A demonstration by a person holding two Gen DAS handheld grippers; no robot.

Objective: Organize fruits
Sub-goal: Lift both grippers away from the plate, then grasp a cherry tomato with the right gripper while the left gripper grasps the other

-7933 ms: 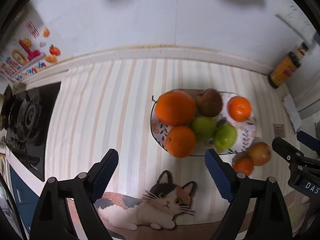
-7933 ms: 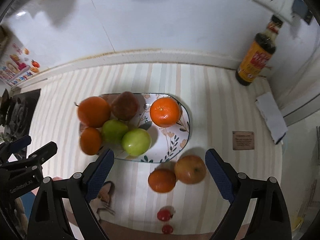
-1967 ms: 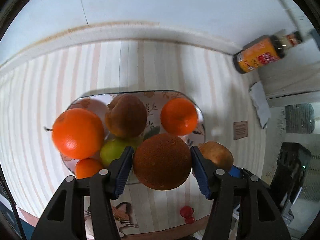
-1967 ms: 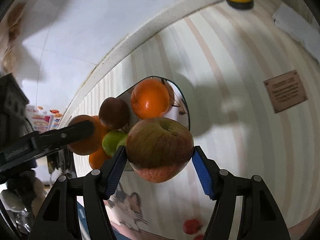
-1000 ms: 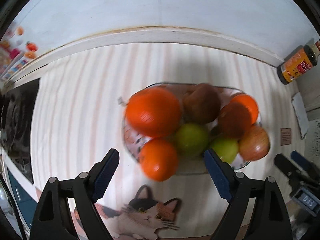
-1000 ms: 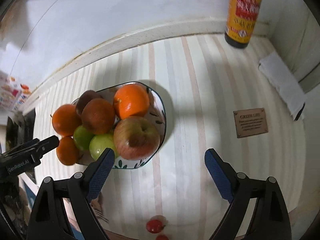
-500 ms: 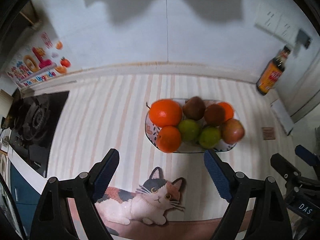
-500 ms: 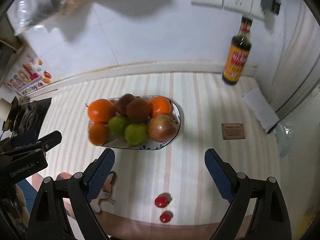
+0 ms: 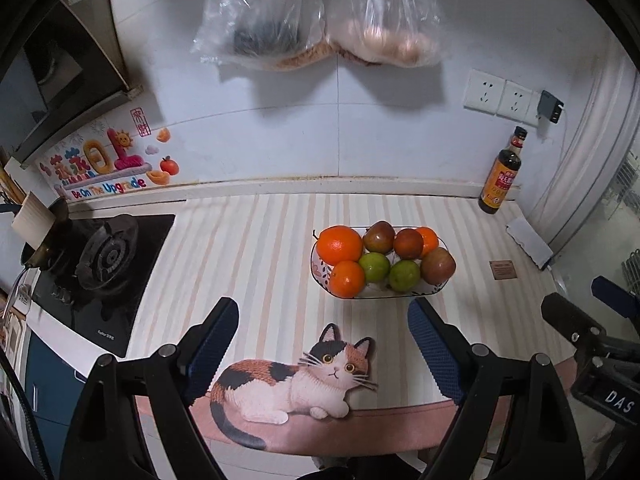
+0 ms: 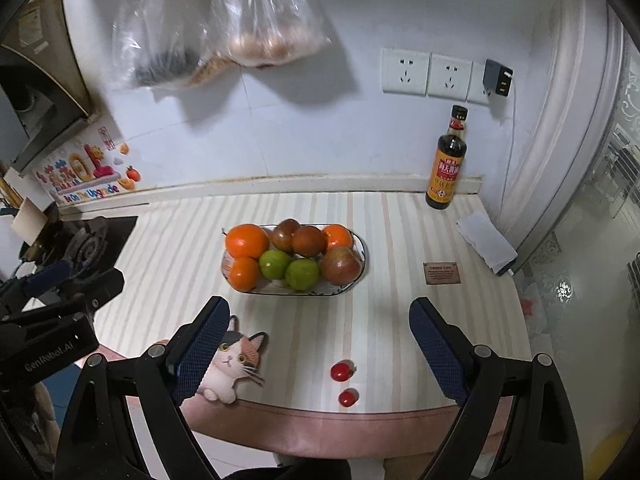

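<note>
A flowered oval plate (image 9: 400, 295) (image 10: 356, 278) sits mid-counter holding several fruits: a large orange (image 9: 339, 245) (image 10: 247, 241), smaller oranges, two green fruits (image 9: 374, 267) (image 10: 275, 264), brown fruits and a red-green apple (image 9: 438, 266) (image 10: 341, 266). Two small red tomatoes (image 10: 340, 371) (image 10: 347, 398) lie on the counter near its front edge. My left gripper (image 9: 322, 344) is open and empty, held back above the front edge. My right gripper (image 10: 319, 340) is open and empty, likewise back from the plate.
A striped mat with a cat picture (image 9: 296, 380) covers the counter. A gas stove (image 9: 104, 256) is at left. A sauce bottle (image 10: 446, 160), a white cloth (image 10: 486, 242) and a small brown plaque (image 10: 442, 273) are at right. Plastic bags (image 9: 320, 12) hang on the wall.
Two seconds ago each gripper held a fruit; both fruits now lie on the plate. Both grippers have opened and pulled back and up from the plate.
</note>
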